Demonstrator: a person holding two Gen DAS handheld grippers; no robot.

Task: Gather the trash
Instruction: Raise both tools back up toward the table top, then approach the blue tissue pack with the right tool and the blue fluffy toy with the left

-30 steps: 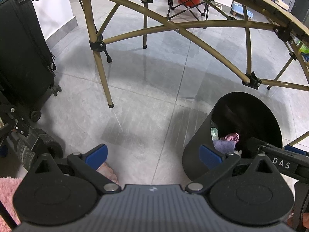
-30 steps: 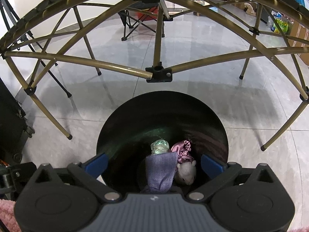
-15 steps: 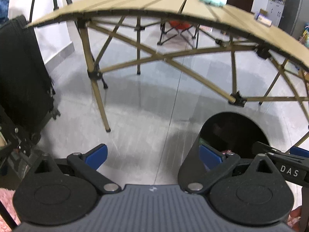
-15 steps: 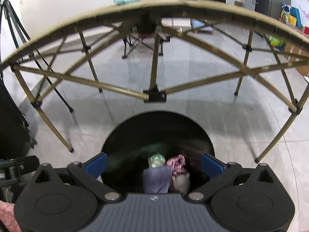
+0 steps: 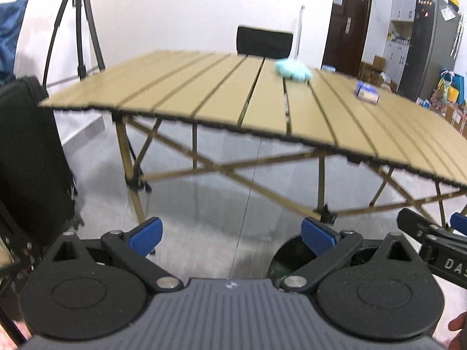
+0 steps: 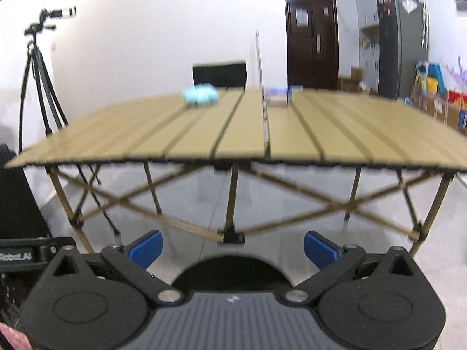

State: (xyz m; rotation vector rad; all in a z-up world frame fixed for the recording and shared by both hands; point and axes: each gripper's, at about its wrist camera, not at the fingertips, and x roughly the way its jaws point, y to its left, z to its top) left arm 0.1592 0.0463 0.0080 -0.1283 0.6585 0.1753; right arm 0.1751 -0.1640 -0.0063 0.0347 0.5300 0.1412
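Trash left to collect lies on the tan slatted folding bench [image 6: 251, 134]: a crumpled pale-blue wad [image 6: 200, 94] and a small blue-and-white box [image 6: 277, 96], both toward the far edge of the bench and apart from each other. In the left wrist view the same wad [image 5: 292, 69] sits near the middle seam of the bench [image 5: 221, 99], with the box [image 5: 366, 91] off to its right. The round black trash bin [image 6: 230, 272] stands on the grey tiled floor [image 6: 292, 201] in front of the bench, its rim just ahead of the right gripper [image 6: 233, 249]. That gripper's blue-padded jaws are spread wide and hold nothing. The left gripper [image 5: 232, 234] is likewise wide apart and empty, with the bin [image 5: 287, 255] showing behind its right finger. A black tripod [image 6: 38, 75] stands left of the bench, and a dark chair back [image 6: 219, 74] rises behind it.
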